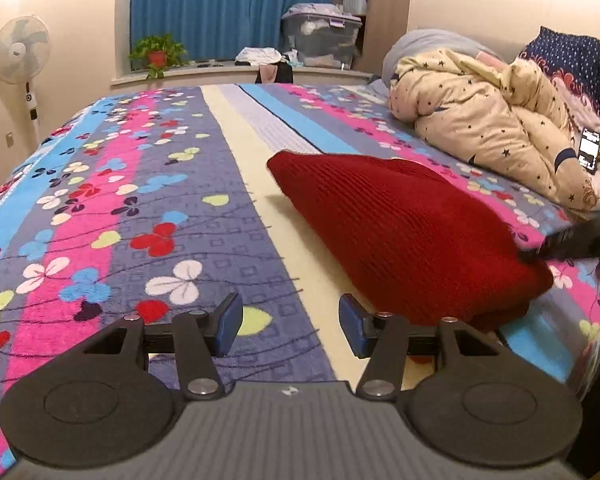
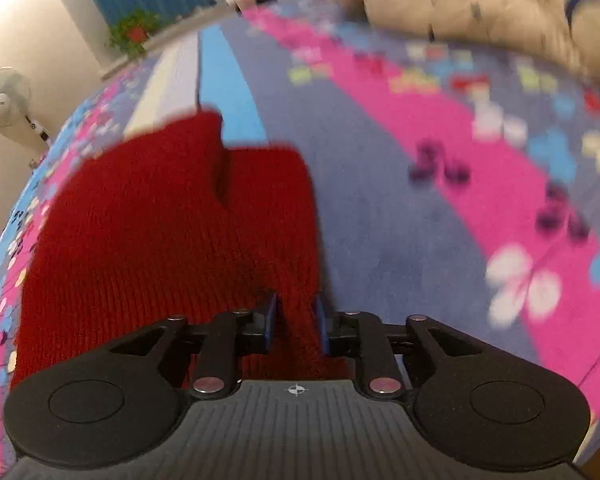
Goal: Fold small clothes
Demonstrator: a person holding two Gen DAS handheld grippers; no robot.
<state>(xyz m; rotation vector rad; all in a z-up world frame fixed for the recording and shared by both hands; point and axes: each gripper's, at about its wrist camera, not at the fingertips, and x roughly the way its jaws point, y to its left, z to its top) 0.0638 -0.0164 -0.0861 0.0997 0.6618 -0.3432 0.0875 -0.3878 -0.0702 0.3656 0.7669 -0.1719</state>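
Gripping item: knit (image 2: pixel 172 216), dark red, ribbed, lying on the bedspread (image 1: pixel 100 208).

Location. Knit sits right of the bedspread's cream stripe (image 1: pixel 256 168) and well short of the rolled duvet (image 1: pixel 500 120) at the head end. In the left view its near corner lies just beside my left gripper (image 1: pixel 291 328).

Fingers. My right gripper (image 2: pixel 296 322) has a gathered ridge of knit between its pads, jaws narrow; the view is smeared, but the pads (image 2: pixel 271 320) appear to bear on the wool, so I read it as a pinch. In the left view the same gripper shows only as a dark blur at the knit's far right edge. Left gripper: jaws spread, nothing between them, poised over the cream stripe.

Step in hand, as I judge it: carrying the right edge over for a fold. To do it well:
- keep the pinch on both layers, since ribbed wool stretches and slips;
- lift low and draw across, not up, so the rest stays flat;
- bring my left down on the near corner as an anchor;
- lay edge to edge before letting go.

Orientation. Long axis runs diagonally across the cream stripe, from the near right corner toward the far left. A slit or overlap shows at the far end in the right view; which end is the neck I cannot tell.
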